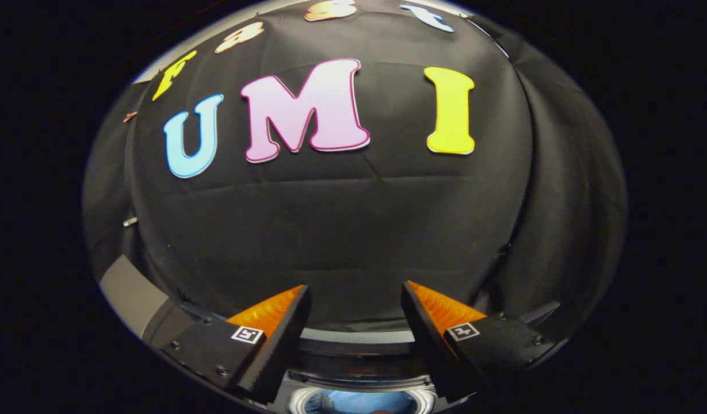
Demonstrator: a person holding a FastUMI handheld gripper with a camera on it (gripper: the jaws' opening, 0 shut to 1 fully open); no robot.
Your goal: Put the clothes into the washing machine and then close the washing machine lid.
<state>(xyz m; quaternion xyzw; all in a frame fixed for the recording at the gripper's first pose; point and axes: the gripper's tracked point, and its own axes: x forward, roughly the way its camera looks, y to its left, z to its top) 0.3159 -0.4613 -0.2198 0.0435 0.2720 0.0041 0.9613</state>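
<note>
— Black cloth wall [353, 230] takes up most of the gripper view, creased and hanging straight ahead, well beyond the fingers.

— And the gripper [353, 290]?

— Its two fingers [272, 322] rise from below with a wide gap between the tips. Nothing sits in that gap; the jaws stand wide apart and grip nothing.

— Where's the washer [359, 397]?

— Low down, beneath and between the fingers. A curved pale rim runs across just behind the finger bases, with a dark band under it. Below that there's a round opening with a light ring around it, and something bluish inside.

— Is that the clothes?

— Can't tell. It's a blurred blue patch, partly cut off, so whether it's fabric or the drum I can't say.

— Is the lid up or down?

— Can't tell that either from here.

— Anything else?

— A grey flat surface [132, 293] off beside the left finger, next to the washer's rim, meeting the cloth wall.
</note>
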